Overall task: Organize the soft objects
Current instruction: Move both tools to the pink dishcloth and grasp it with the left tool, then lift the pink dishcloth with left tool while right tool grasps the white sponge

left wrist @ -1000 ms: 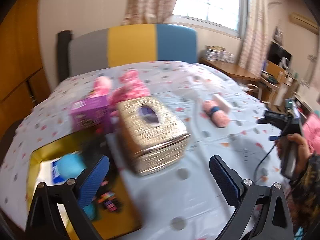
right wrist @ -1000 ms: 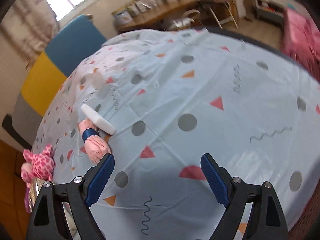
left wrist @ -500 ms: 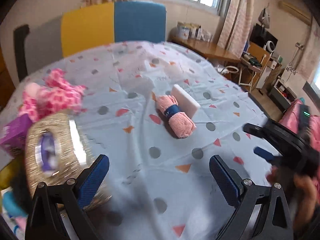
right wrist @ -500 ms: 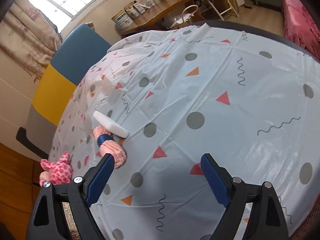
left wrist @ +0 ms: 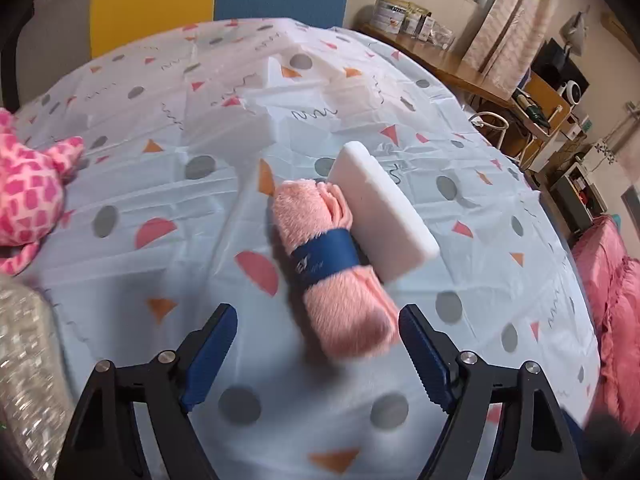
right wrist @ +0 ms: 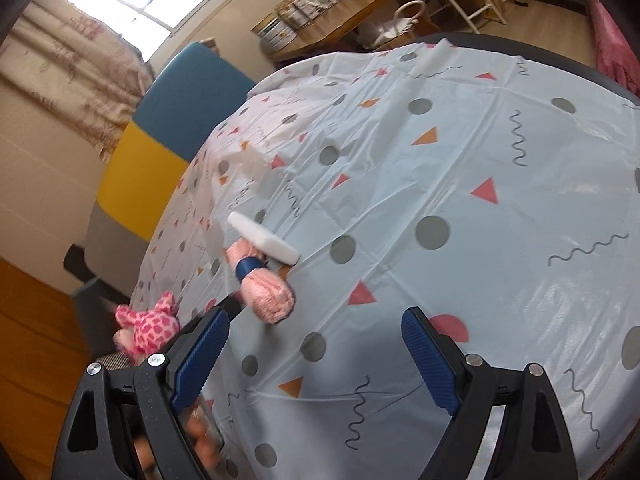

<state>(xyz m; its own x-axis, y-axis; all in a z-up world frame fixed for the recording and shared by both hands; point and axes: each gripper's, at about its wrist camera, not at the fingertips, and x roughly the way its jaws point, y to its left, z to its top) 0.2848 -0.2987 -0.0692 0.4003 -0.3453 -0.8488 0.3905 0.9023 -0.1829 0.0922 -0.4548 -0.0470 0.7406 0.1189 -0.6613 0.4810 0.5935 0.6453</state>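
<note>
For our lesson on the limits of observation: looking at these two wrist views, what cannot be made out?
- Pink spotted plush toy: left wrist view, cut off by the left edge.
- Glittery box: left wrist view, cropped at the corner and blurred.
- Band lettering on the rolled pink towel: too blurred.
- White sponge block: right wrist view, near side hidden by the towel.

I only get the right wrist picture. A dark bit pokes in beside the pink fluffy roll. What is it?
Observer: Probably a finger of the left gripper. In its own view the jaws straddle the near end of the pink towel roll and are closing, not yet squeezing it.
Visitor: Is the blue band on the roll plain?
Observer: No, the blue band carries pale lettering, too blurred to read.
Visitor: Anything else close to that gripper?
Observer: A glittery box fills the left edge of its view, below the pink spotted plush toy.
</note>
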